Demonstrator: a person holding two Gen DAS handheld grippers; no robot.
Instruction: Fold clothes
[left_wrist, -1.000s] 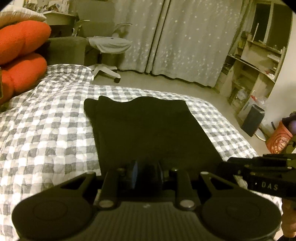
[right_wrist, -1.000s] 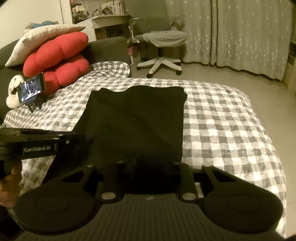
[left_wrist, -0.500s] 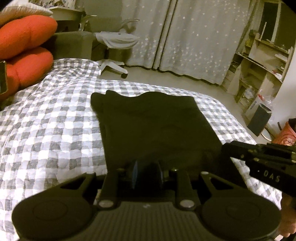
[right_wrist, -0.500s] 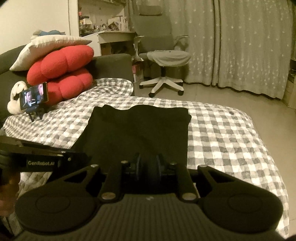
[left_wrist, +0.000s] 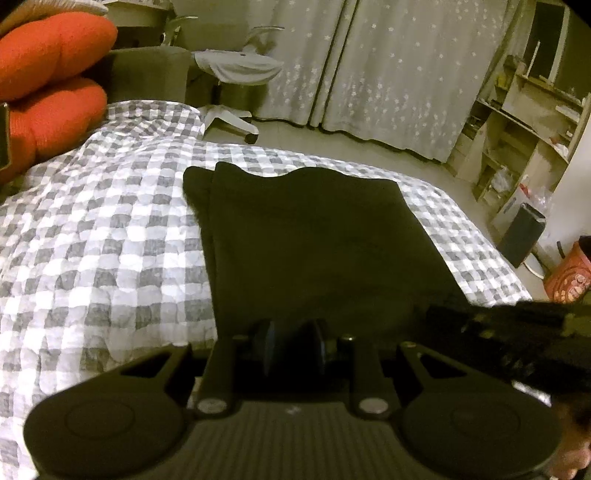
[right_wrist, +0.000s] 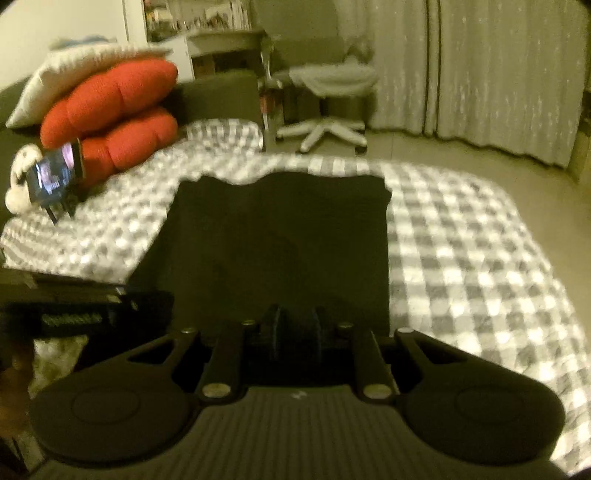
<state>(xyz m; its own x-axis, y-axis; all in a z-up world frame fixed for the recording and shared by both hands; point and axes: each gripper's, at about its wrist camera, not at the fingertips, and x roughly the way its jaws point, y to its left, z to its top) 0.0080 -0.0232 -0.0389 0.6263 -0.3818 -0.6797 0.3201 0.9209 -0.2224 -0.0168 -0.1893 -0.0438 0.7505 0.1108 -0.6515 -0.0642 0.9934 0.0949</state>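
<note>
A black garment (left_wrist: 314, 240) lies folded into a long rectangle on the grey-and-white checked bed (left_wrist: 110, 240), its short far edge toward the curtains. My left gripper (left_wrist: 293, 343) sits at the garment's near edge with its jaws close together, dark cloth between them. My right gripper (right_wrist: 295, 328) is at the same near edge of the garment (right_wrist: 277, 240), farther right, jaws equally narrow on the cloth. Each gripper's body shows at the side of the other's view. The near hem itself is hidden behind the fingers.
Red cushions (right_wrist: 110, 110) and a propped phone (right_wrist: 55, 177) stand at the bed's left end. An office chair (right_wrist: 328, 81) is on the floor beyond the bed. Shelves (left_wrist: 524, 122), a dark box (left_wrist: 521, 232) and an orange bin (left_wrist: 569, 280) line the right side.
The right wrist view has shifted and turned blurry, and the garment's far edge sits lower in it. The left view has panned a little. Both grippers' jaws look as narrow as before.
</note>
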